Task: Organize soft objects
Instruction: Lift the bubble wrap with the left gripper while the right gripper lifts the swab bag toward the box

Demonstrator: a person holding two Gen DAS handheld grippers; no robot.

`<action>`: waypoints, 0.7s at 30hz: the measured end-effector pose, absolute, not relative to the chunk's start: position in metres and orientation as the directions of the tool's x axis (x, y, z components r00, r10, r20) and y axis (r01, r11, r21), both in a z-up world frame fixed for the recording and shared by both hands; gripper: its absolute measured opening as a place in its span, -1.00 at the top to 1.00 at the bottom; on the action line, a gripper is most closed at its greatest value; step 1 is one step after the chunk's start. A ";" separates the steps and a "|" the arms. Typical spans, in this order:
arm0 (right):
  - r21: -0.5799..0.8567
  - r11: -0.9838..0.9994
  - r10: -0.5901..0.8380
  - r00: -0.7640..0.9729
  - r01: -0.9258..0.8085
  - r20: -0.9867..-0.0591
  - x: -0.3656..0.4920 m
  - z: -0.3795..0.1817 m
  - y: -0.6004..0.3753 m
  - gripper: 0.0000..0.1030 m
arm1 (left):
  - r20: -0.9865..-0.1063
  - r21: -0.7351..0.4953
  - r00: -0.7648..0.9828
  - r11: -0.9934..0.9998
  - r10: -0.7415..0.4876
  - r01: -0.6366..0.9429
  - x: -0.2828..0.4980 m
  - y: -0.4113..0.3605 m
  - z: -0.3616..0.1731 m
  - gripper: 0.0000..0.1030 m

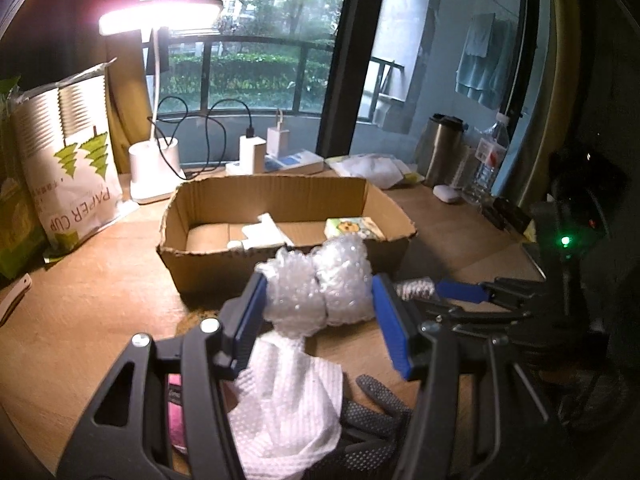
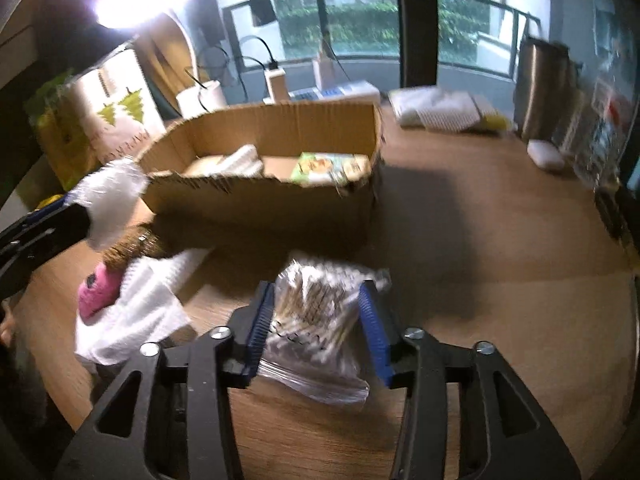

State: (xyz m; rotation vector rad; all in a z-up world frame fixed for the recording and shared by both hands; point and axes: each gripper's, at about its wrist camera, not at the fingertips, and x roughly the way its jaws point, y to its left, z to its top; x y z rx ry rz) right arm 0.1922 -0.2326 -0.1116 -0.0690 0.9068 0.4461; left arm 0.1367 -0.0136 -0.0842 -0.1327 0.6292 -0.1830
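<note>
A: Nearest the left camera, what lay under the frame?

B: White cloth, crumpled on the wooden table, with a grey dotted glove just right of it and something pink at its left edge.

A: Left gripper?

B: Half-wide, clamped on a wad of bubble wrap; both blue pads pressed its sides. It hung just in front of the near wall of the cardboard box.

A: Box contents?

B: White folded item near the middle, green printed packet at the right end.

A: Right gripper?

B: Jaws half-wide around a clear zip bag of cotton swabs, which lay on the table near the box's right corner. Frame blurred; could not tell whether the pads pressed the bag or only flanked it.

A: Anything else in the right view?

B: To the left, the white cloth and pink item again, a brown fuzzy thing beside them, and the left gripper with its bubble wrap at the far left edge.

A: Background?

B: Lit desk lamp and paper cup pack far left; steel flask and water bottle far right.
</note>
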 end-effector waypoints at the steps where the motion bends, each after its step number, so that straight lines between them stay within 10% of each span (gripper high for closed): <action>1: 0.128 0.909 0.340 0.529 -0.396 -0.778 0.193 -0.115 -0.232 -0.02 | -0.572 -0.179 0.793 0.975 -0.210 0.129 0.136 -0.013 -0.084 -0.07; 21: 0.074 0.867 0.377 0.551 -0.493 -0.745 0.184 -0.101 -0.203 0.34 | -0.540 -0.166 0.818 0.978 -0.197 0.127 0.135 -0.003 -0.071 -0.07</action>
